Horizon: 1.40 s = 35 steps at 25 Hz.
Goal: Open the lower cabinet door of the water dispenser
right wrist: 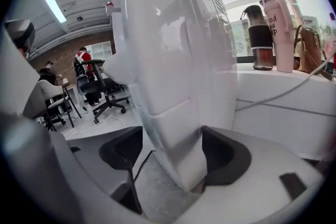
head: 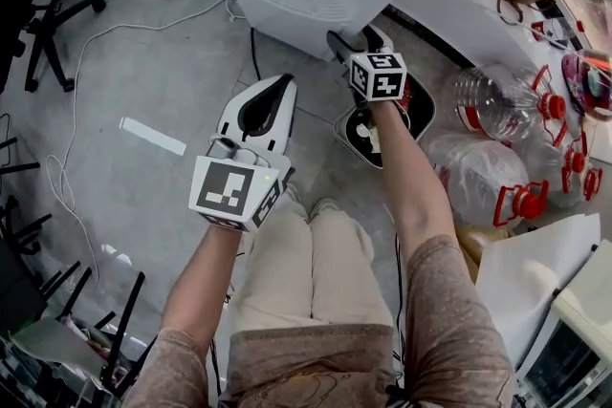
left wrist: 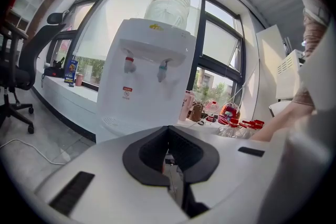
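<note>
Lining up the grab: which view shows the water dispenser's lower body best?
Right gripper view: the water dispenser's lower corner stands between the right gripper's open jaws. Head view sees it only from above; left gripper view, its upper front and taps.

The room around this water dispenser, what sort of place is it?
Probably an office or shared workspace: a water dispenser stands by big windows, there is a wheeled office chair, and clear water jugs lie nearby.
</note>
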Each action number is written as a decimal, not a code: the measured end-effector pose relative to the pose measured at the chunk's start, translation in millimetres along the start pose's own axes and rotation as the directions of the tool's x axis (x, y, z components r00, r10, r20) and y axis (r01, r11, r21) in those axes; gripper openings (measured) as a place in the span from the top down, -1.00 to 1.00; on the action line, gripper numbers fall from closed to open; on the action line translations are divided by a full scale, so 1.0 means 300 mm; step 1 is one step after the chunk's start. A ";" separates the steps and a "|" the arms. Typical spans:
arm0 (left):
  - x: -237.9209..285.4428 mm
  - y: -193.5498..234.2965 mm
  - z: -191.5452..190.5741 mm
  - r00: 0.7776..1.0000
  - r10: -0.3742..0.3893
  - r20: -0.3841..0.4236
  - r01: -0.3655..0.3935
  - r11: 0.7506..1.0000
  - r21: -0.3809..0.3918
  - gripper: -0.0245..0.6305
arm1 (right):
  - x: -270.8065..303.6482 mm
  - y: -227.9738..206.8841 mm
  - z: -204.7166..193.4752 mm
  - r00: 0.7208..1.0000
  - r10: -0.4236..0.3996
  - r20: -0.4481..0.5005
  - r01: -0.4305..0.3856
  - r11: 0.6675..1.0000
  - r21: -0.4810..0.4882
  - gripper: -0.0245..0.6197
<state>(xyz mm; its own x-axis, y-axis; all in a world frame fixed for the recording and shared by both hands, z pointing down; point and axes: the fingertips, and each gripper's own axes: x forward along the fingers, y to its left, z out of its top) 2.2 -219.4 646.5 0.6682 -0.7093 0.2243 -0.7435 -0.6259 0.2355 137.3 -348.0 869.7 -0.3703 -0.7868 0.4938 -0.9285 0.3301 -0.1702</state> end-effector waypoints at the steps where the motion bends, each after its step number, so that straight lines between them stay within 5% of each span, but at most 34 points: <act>1: -0.001 0.006 0.000 1.000 0.004 0.000 -0.004 1.000 -0.002 0.89 | 0.002 -0.001 0.005 1.000 -0.004 0.009 0.004 1.000 0.016 -0.13; 13: -0.011 0.018 -0.016 1.000 0.023 -0.021 -0.023 0.999 -0.029 0.89 | -0.023 0.013 -0.003 0.998 -0.061 0.004 0.060 0.996 0.061 0.08; 35: -0.063 0.032 -0.032 0.998 0.047 -0.036 -0.050 0.997 -0.065 0.89 | -0.077 0.113 -0.049 0.993 -0.115 -0.006 0.115 0.988 0.104 0.15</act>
<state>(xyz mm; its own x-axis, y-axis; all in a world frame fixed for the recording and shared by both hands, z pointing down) -17.2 -208.9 653.5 0.6327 -0.7261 0.2692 -0.7725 -0.5675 0.2850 114.8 -311.0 865.2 -0.2608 -0.8165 0.5150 -0.9629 0.1814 -0.2000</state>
